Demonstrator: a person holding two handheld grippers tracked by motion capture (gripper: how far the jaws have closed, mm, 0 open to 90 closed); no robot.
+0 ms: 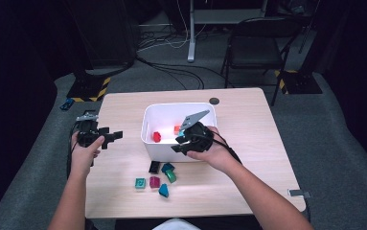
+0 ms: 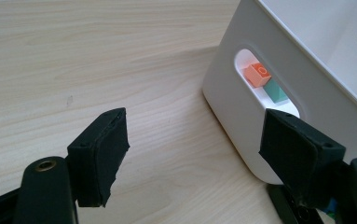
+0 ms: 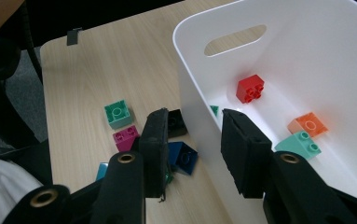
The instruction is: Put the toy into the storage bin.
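A white bin (image 1: 148,143) stands mid-table. On its floor lie a red brick (image 3: 250,87), an orange brick (image 3: 307,124) and a mint brick (image 3: 301,143). My right gripper (image 3: 192,140) is open at the bin's near right corner (image 1: 178,143); its jaws straddle the bin's wall without pressing it. Several loose bricks lie in front of the bin: green (image 3: 118,113), magenta (image 3: 125,136), black (image 3: 176,122) and blue (image 3: 181,156). My left gripper (image 1: 105,136) hovers open and empty at the table's left edge, facing the bin's handle slot (image 2: 264,84).
The loose bricks cluster near the table's front edge (image 1: 157,178). A dark round cap (image 1: 214,101) is set in the tabletop behind the bin. A folding chair (image 1: 258,43) and floor cables (image 1: 171,72) lie beyond the table.
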